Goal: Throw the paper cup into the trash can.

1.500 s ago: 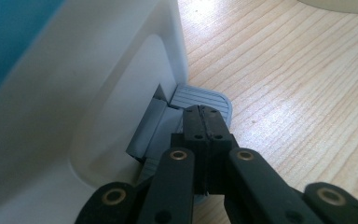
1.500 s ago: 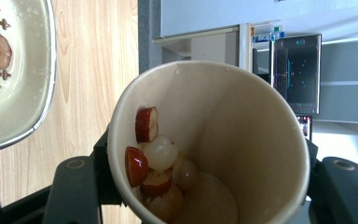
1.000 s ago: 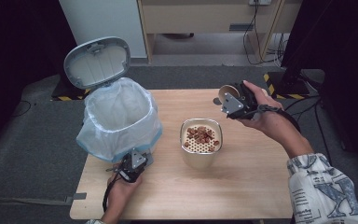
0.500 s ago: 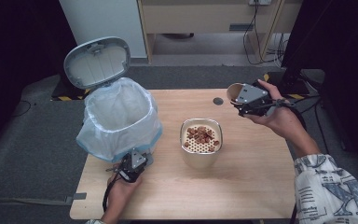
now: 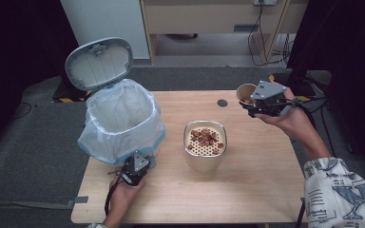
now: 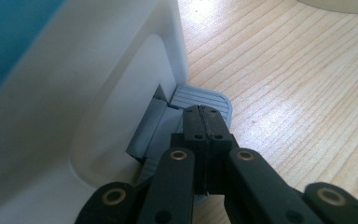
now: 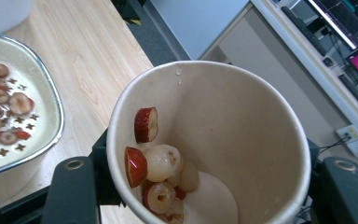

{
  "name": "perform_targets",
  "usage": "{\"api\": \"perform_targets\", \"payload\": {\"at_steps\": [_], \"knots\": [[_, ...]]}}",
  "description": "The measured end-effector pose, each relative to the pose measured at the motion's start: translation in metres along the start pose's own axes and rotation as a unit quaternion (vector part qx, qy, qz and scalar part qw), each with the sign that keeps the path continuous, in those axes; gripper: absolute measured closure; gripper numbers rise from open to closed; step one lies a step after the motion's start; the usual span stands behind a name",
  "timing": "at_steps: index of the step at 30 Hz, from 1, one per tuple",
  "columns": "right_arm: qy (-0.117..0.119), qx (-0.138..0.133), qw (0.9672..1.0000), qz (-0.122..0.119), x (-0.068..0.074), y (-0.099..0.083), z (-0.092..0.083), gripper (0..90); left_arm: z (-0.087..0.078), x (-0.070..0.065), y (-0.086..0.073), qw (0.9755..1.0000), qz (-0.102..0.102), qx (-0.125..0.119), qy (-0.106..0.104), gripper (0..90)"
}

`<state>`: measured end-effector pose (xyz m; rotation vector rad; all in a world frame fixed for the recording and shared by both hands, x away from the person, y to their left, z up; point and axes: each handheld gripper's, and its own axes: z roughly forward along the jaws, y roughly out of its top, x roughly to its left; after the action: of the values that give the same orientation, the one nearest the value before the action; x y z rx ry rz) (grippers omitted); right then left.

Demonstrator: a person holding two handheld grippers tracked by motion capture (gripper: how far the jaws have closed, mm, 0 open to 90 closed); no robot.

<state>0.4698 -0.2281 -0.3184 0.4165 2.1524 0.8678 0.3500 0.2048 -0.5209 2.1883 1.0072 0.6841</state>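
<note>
My right gripper (image 5: pixel 255 105) clamps a paper cup (image 7: pixel 209 140) of fruit pieces, held off to the right of the strainer bowl (image 5: pixel 205 145). My left gripper (image 6: pixel 203 122) has its 2 jaws pressed together, empty, apparently resting on the bin's pedal (image 6: pixel 200 97), left of that bowl.

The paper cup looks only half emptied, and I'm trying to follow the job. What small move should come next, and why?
Probably carry the paper cup back over the strainer bowl and tip it. Fruit pieces cling inside the cup, which the right hand-held gripper holds off to the side of the bowl.
</note>
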Motion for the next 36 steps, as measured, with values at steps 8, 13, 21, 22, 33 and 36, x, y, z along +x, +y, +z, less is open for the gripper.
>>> {"api": "perform_targets", "payload": {"at_steps": [8,13,21,22,33,36], "knots": [[0.009,-0.007,0.9994,0.033,-0.007,-0.006,-0.002,35.0,0.0,0.0,0.0,1.0,0.0,0.0,0.0,89.7],[0.013,-0.012,0.9986,0.05,-0.009,-0.008,-0.003,34.8,0.0,0.0,0.0,1.0,0.0,0.0,0.0,89.7],[0.03,-0.026,0.9963,0.076,-0.012,-0.011,-0.004,34.6,0.0,0.0,0.0,1.0,0.0,0.0,-0.001,89.7],[0.032,-0.027,0.9961,0.078,-0.012,-0.011,-0.004,34.7,0.0,0.0,0.0,1.0,0.0,0.0,0.0,89.7],[0.067,-0.061,0.9894,0.114,-0.015,-0.01,-0.006,34.6,0.0,0.0,0.0,1.0,0.0,0.0,-0.001,89.7],[0.074,-0.069,0.9872,0.123,-0.015,-0.009,-0.007,34.6,0.0,0.0,0.0,1.0,0.0,0.0,-0.001,89.7]]}}
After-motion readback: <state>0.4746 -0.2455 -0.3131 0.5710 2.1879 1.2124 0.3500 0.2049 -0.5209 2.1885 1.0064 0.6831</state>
